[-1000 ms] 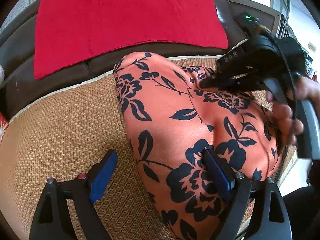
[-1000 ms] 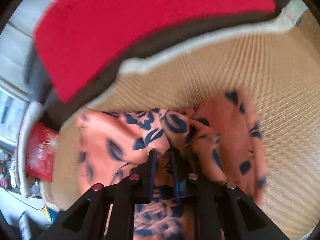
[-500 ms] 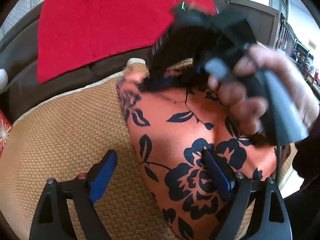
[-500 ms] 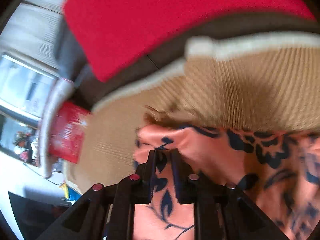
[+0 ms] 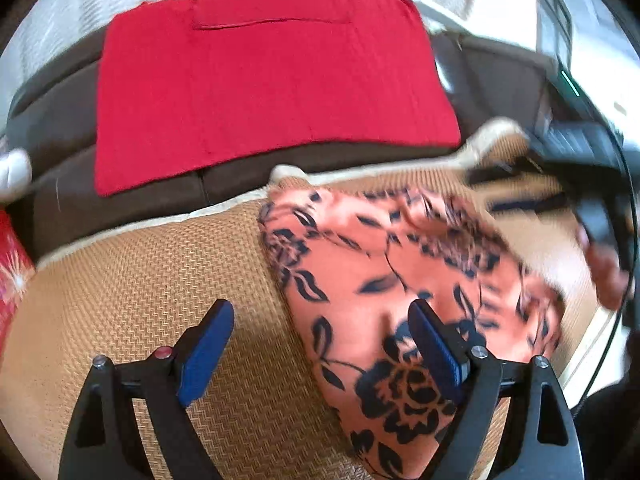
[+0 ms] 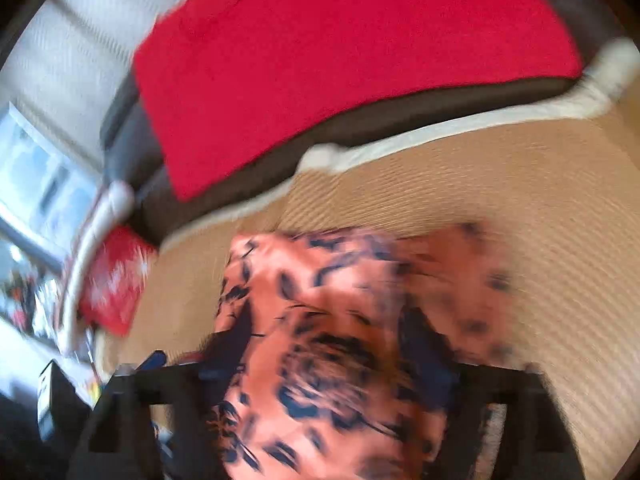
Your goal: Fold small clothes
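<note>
An orange garment with a black flower print lies folded over on a woven tan mat. My left gripper hovers open above the garment's left edge, one blue pad over the mat and the other over the cloth. My right gripper shows blurred at the far right, held by a hand. In the right wrist view its jaws are opening wide. The garment lies loose beneath them, and no pad presses on it.
A red cloth hangs over the dark brown sofa back behind the mat. The mat's cream border runs along the rear. A red printed packet lies off the mat's left end.
My right gripper carried a pinched fold of the garment leftward, let it go and drew back to the right. The left gripper rose a little and stayed open.
</note>
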Tool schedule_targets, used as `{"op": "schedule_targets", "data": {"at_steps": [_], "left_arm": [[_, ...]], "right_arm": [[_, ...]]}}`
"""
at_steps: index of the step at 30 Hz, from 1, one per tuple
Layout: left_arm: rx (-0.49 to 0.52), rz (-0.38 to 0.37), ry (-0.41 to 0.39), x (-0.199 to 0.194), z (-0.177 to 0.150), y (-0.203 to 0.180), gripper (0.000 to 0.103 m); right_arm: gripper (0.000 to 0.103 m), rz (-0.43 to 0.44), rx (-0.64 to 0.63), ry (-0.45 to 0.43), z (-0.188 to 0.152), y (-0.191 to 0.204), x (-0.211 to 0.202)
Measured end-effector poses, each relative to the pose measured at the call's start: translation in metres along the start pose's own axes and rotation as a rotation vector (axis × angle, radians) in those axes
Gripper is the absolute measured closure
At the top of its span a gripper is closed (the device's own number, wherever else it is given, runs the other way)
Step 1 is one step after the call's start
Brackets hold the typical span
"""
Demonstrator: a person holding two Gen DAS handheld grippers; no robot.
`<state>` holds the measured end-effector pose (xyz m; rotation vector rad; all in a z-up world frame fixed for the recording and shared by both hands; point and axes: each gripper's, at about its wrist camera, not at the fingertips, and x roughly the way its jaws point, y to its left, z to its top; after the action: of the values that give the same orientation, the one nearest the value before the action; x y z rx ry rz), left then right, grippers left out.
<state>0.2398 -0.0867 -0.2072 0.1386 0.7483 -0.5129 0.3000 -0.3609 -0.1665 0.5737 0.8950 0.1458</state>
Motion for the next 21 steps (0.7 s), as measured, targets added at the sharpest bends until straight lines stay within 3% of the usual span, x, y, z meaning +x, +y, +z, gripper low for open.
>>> {"op": "schedule_targets", "data": {"at_steps": [4,9,13,18,21], "left_arm": [[-0.164,-0.068,0.035,0.011,0.003,0.029,0.012],[-0.258,-0.159,0.121,0.033,-0.003,0.032,0.012],[-0.194,-0.164,0.171,0.049,-0.010,0.005,0.012],[-0.096,-0.121,0.149,0.049,-0.009,-0.017,0.012],[-0.053,-0.094,0.136,0.047,-0.008,-0.022,0.012]], "right_arm": [[0.020,0.063,0.175,-0.033,-0.020,-0.054,-0.033],[0.020,0.124,0.243,0.025,-0.026,-0.070,-0.015],[0.020,0.053,0.225,0.119,-0.032,-0.054,0.020],[0.026,-0.008,0.091,0.128,-0.036,-0.018,0.043],[0.027,-0.090,0.021,0.130,-0.037,-0.007,0.053]]}}
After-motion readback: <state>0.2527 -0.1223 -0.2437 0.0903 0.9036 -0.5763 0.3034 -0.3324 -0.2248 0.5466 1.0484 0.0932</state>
